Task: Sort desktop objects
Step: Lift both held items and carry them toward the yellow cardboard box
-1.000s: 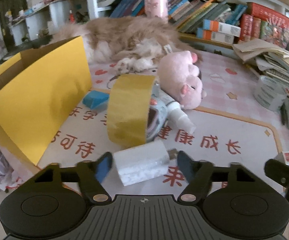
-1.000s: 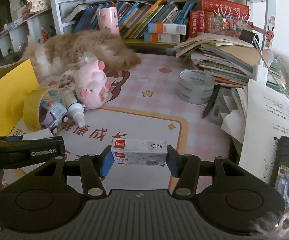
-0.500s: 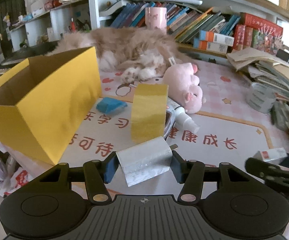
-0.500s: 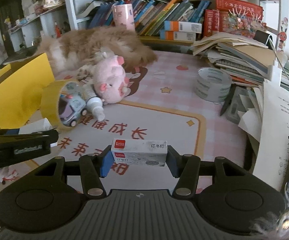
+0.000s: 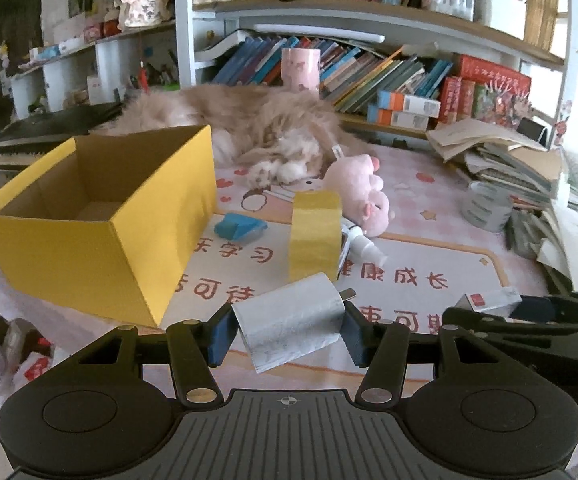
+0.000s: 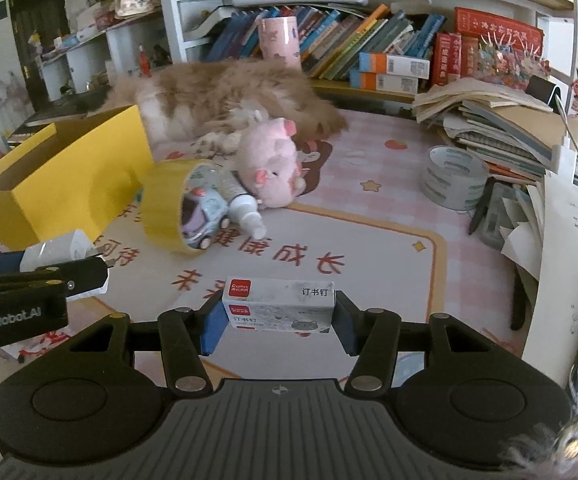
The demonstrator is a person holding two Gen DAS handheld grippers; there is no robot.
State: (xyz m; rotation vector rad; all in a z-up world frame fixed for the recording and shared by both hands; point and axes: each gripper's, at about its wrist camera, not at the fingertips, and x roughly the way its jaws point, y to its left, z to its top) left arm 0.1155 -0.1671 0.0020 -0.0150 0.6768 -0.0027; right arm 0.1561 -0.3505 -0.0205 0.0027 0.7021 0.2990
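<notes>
The left gripper (image 5: pixel 289 330) is clamped on a white charger (image 5: pixel 291 326), its blue pads pressed to both sides, the block tilted and held above the near edge of the desk mat (image 5: pixel 429 276). The right gripper (image 6: pixel 277 320) pinches a staple box (image 6: pixel 279 304) the same way (red label, lying level between the pads), also off the mat.

Toward the mat's left edge stands an open yellow box (image 5: pixel 101 224), nothing showing inside from here. Just right of it lies a blue eraser (image 5: pixel 240 227). Near the mat's middle a yellow tape roll (image 6: pixel 167 206) stands on edge with a toy car (image 6: pixel 203 216) poking through it; a spray bottle (image 6: pixel 245 212) lies touching the car, and a pink plush pig (image 6: pixel 273 166) rests against the bottle. A clear tape roll (image 6: pixel 453 178) sits near the right edge, beside a paper pile (image 6: pixel 501 128). A fluffy cat (image 5: pixel 249 124) sprawls along the far edge.
</notes>
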